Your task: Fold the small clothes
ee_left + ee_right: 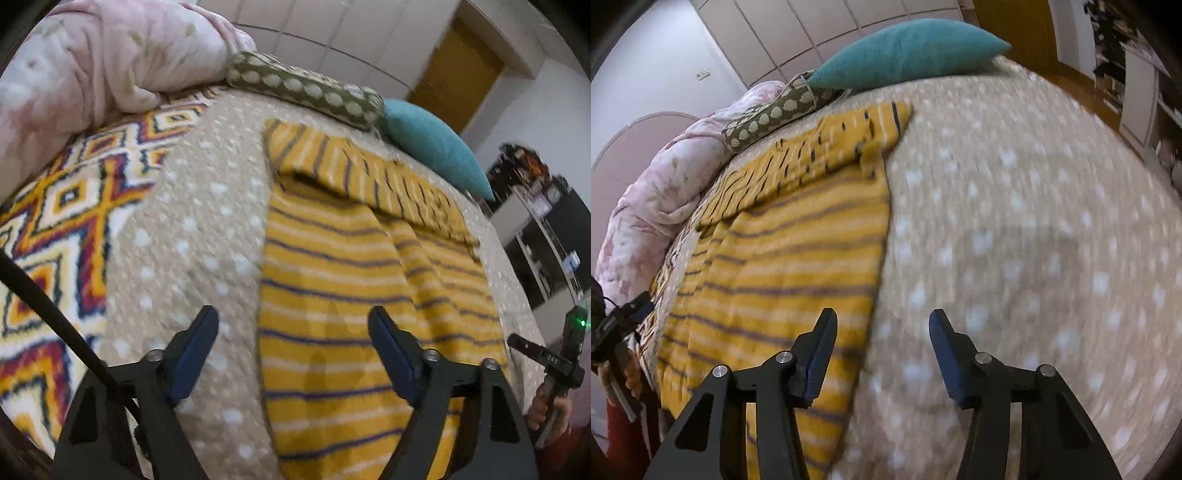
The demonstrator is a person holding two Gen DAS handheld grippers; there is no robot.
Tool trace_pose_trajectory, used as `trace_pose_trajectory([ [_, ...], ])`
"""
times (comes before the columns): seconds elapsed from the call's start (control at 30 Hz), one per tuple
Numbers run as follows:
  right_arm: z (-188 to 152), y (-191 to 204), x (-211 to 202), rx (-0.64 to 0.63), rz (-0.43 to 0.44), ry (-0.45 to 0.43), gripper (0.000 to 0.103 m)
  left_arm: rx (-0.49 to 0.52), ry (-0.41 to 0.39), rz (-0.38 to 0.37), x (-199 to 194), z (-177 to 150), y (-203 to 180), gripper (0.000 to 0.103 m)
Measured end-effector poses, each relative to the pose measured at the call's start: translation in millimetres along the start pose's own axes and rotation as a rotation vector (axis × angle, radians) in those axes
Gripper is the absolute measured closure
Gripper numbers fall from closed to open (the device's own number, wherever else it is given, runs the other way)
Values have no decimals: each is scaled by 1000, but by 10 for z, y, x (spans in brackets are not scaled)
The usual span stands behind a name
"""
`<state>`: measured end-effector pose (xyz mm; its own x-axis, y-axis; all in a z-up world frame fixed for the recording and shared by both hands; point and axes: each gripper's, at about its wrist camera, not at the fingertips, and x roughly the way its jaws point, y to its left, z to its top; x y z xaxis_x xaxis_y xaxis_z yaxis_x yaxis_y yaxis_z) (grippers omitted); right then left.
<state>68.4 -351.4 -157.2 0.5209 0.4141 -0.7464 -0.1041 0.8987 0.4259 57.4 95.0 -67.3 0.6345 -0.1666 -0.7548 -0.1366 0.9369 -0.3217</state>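
**Yellow striped garment lying flat under two spread grippers**

Blue padding is lining the inner faces of all four fingers, two per gripper. The left gripper (293, 325) is hanging with its fingers spread wide and nothing between them; its left finger is sitting over bare bedspread, its right finger over the cloth. The right gripper (882, 328) is also standing spread and empty, mirrored: its left finger is over the cloth, its right finger over bare bedspread.

Just beyond and between the fingertips, one yellow striped garment (351, 258) (783, 251) is lying flat on the beige dotted bedspread (207, 221) (1015, 221). Its far part is lying folded over in a band across the top, showing short dark dashes instead of long stripes.

Farther out from the left gripper's left finger, one patterned blanket (62, 206) with orange, red and dark diamonds is spreading across the bed. Beyond the garment's far edge, three soft things are lining up: one pink floral quilt (103, 62) (650, 206), one olive dotted cushion (306, 88) (768, 114) and one teal cushion (436, 147) (908, 51).

A person's hand (550, 410) is gripping the right gripper's handle at the edge of the left view. Small markings on that handle are too blurred to read.
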Motion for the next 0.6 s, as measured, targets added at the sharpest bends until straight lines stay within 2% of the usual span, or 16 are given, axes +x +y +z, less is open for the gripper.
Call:
trace_pose_trajectory([
  [0.13,-221,-30,-29,40,50,-13,48,14,50,-42,106,-158,-125,25],
  [0.2,-295,-40,-22,59,77,-13,48,-4,81,-55,186,-210,-180,32],
  [0.3,-362,-19,-14,92,126,-25,48,-7,79,-71,169,-302,-236,45],
  [0.37,-417,-27,3,133,186,-27,48,-19,80,-91,94,-361,-210,61],
  [0.47,-498,-16,35,169,293,-24,48,-58,75,-96,-11,-420,-66,62],
  [0.6,-615,46,47,183,382,-19,48,-148,35,-105,-153,-472,180,62],
])
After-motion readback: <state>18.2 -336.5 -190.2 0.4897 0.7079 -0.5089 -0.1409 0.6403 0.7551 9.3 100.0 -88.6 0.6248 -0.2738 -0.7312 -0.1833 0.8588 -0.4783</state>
